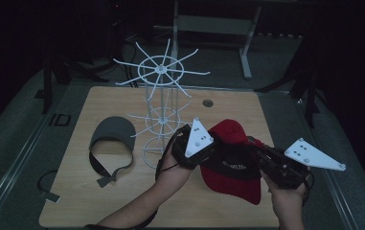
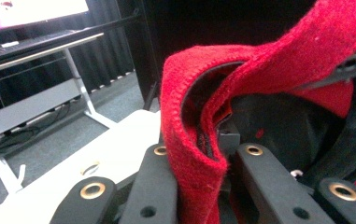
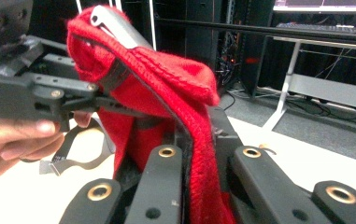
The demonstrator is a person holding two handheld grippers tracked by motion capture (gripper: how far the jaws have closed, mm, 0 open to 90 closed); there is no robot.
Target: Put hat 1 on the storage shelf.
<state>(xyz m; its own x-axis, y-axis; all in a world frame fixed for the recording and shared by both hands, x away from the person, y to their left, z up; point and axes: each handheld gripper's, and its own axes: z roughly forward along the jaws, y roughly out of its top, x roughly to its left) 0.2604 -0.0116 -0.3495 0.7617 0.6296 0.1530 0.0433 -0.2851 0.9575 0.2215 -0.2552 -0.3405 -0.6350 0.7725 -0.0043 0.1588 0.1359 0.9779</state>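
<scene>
Red cap held up between both tongs, above the surface's near right part.

Left tongs clamped on the cap's knitted edge, seen in the left gripper view as red fabric pinched between the two black jaws. Right tongs likewise closed on the cap's rim, red knit squeezed between the jaws in the right gripper view, with the left hand and its tongs just beyond. Cap stretched between the two grips, brim hanging toward the near edge, clear of the wood. Grey cap lying flat at the left, well apart. White wire rack standing upright near the middle, just left of the left tongs.
</scene>
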